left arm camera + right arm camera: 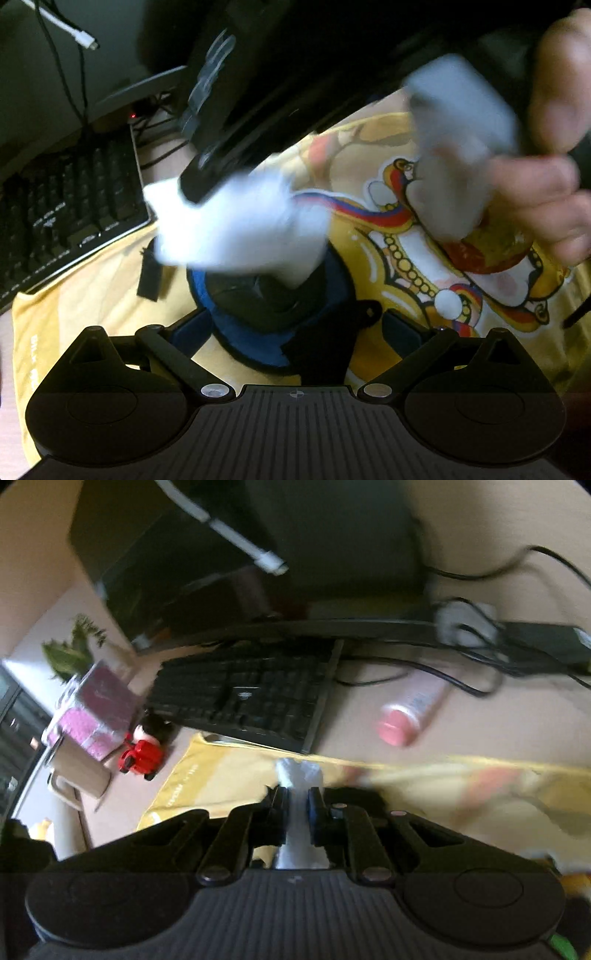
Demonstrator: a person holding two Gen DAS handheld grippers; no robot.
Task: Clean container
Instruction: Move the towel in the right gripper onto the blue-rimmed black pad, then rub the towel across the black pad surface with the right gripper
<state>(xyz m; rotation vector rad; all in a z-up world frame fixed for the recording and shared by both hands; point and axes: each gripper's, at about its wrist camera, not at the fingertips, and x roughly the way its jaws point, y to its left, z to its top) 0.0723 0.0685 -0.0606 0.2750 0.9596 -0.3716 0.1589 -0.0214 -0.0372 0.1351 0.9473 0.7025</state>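
In the left wrist view, a round container point(273, 306) with a blue rim and black inside sits between my left gripper's point(295, 325) wide-spread fingers; whether they press on it I cannot tell. The right gripper comes in from above, shut on a white tissue point(236, 229) that hangs over the container's mouth. In the right wrist view, my right gripper point(297, 812) is shut on the same white tissue point(299, 775), held above the yellow printed mat point(229, 775). The container is hidden in this view.
A black keyboard point(243, 698) lies beyond the mat, under a monitor point(258, 554). A pink tube point(410, 712) and cables point(480, 653) lie to the right. A red toy point(142, 755), a pink box point(96, 712) and a mug point(79, 775) stand to the left. A hand point(546, 184) grips the right gripper's handle.
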